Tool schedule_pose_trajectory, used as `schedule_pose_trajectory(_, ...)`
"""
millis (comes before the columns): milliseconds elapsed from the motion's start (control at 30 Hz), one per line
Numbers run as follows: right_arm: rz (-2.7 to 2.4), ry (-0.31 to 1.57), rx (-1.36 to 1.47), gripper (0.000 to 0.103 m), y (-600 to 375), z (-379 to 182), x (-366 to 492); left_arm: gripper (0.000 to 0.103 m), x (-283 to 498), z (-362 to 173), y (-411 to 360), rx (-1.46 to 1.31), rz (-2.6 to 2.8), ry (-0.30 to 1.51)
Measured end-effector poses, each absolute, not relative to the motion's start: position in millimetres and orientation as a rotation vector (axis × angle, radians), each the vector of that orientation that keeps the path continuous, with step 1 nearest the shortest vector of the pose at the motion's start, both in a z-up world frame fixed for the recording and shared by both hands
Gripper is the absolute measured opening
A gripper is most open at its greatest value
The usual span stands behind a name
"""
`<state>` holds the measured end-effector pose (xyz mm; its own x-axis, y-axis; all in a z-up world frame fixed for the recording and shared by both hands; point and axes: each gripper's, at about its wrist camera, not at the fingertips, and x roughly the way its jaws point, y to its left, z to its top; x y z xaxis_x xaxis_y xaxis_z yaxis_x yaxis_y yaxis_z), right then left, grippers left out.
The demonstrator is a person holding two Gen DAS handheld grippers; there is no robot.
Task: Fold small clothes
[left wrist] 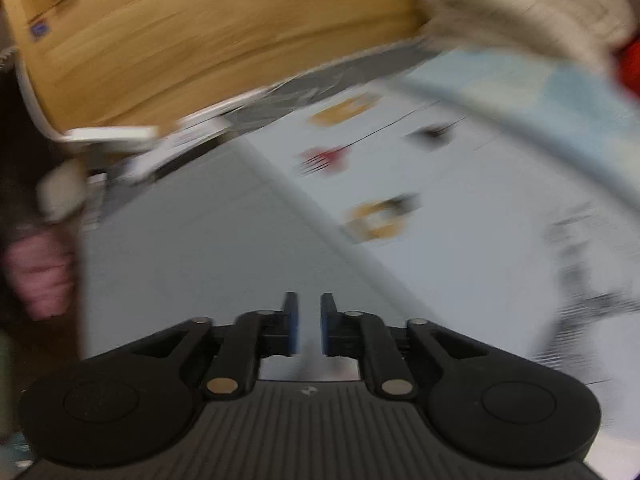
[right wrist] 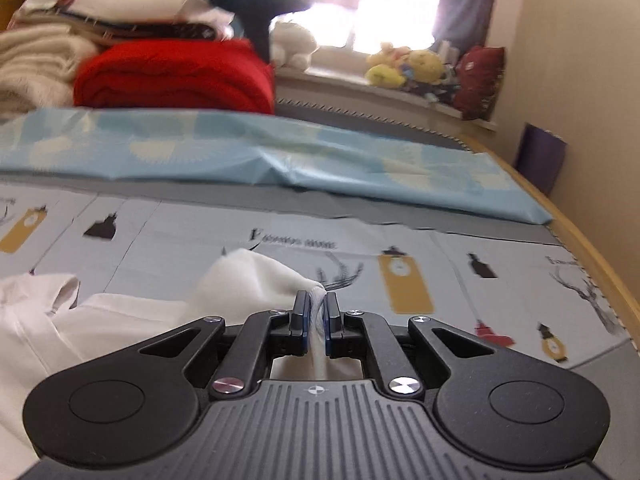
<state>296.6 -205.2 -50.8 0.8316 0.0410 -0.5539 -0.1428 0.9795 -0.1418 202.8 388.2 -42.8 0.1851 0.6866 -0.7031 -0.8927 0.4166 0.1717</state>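
A white garment [right wrist: 248, 276] lies crumpled on the printed grey bedsheet [right wrist: 440, 248] in the right wrist view. One bunched corner of it is lifted and pinched in my right gripper [right wrist: 316, 308], which is shut on the cloth. The rest of the garment spreads out to the lower left. The left wrist view is heavily blurred. There my left gripper [left wrist: 309, 320] hangs over the bare bedsheet [left wrist: 192, 240], its blue pads a narrow gap apart with nothing between them. The garment does not show in that view.
A light blue patterned cloth [right wrist: 280, 152] lies across the bed behind the garment. Beyond it are a red blanket [right wrist: 172, 76] and stacked folded textiles. A wooden bed board [left wrist: 200, 40] fills the top of the left view. Plush toys [right wrist: 404, 66] sit on the windowsill.
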Motion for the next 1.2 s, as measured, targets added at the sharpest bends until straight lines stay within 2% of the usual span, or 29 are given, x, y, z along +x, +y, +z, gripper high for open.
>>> schedule_pose_trajectory(67,0.093,0.598,-0.207,0.007,-196,-61,305,0.037,226,-34,353,-0.268,0.832,0.769)
schedule_pose_trajectory(233,0.062,0.622,-0.235,0.007,-191,-78,316,0.044,280,-58,246,-0.163,0.149,0.835)
schedule_pose_trajectory(300,0.063,0.624,-0.234,0.007,-196,-79,316,0.045,290,-74,214,-0.122,0.063,0.877)
schedule_pose_trajectory(433,0.084,0.622,-0.215,0.007,-206,-81,313,0.057,305,-95,182,-0.098,0.024,0.927)
schedule_pose_trajectory(533,0.11,0.617,-0.219,0.007,-209,-82,314,0.058,313,-107,171,-0.129,-0.03,0.971)
schedule_pose_trajectory(567,0.115,0.619,-0.215,0.007,-210,-82,315,0.056,319,-110,171,-0.111,-0.043,0.99)
schedule_pose_trajectory(600,0.119,0.62,-0.208,0.007,-211,-82,317,0.048,324,-115,167,-0.067,-0.05,1.02)
schedule_pose_trajectory(633,0.125,0.622,-0.203,0.007,-211,-83,320,0.015,330,-122,164,-0.021,-0.046,1.042)
schedule_pose_trajectory(700,0.144,0.623,-0.196,0.007,-210,-84,325,0.001,338,-123,163,-0.008,-0.047,1.045)
schedule_pose_trajectory(767,0.165,0.619,-0.208,0.007,-207,-88,332,0.001,340,-112,174,-0.033,-0.011,1.01)
schedule_pose_trajectory(833,0.172,0.623,-0.189,0.006,-206,-87,346,0.001,339,-86,198,-0.083,0.154,0.859)
schedule_pose_trajectory(900,0.152,0.558,-0.101,0.006,-207,-72,353,0.0,334,-68,214,-0.136,0.253,0.736)
schedule_pose_trajectory(933,0.16,0.503,-0.06,0.007,-207,-63,354,0.0,337,-66,216,-0.123,0.266,0.752)
schedule_pose_trajectory(967,0.149,0.446,-0.057,0.007,-202,-56,356,0.009,339,-69,217,-0.126,0.249,0.791)
schedule_pose_trajectory(1033,0.043,0.392,-0.132,0.024,-187,-49,362,0.013,339,-77,217,-0.145,0.229,0.847)
schedule_pose_trajectory(1067,0.027,0.424,-0.14,0.038,-184,-51,367,0.013,337,-78,216,-0.135,0.219,0.854)
schedule_pose_trajectory(1200,0.091,0.541,-0.105,0.038,-185,-65,363,0.013,333,-78,215,-0.12,0.131,0.883)
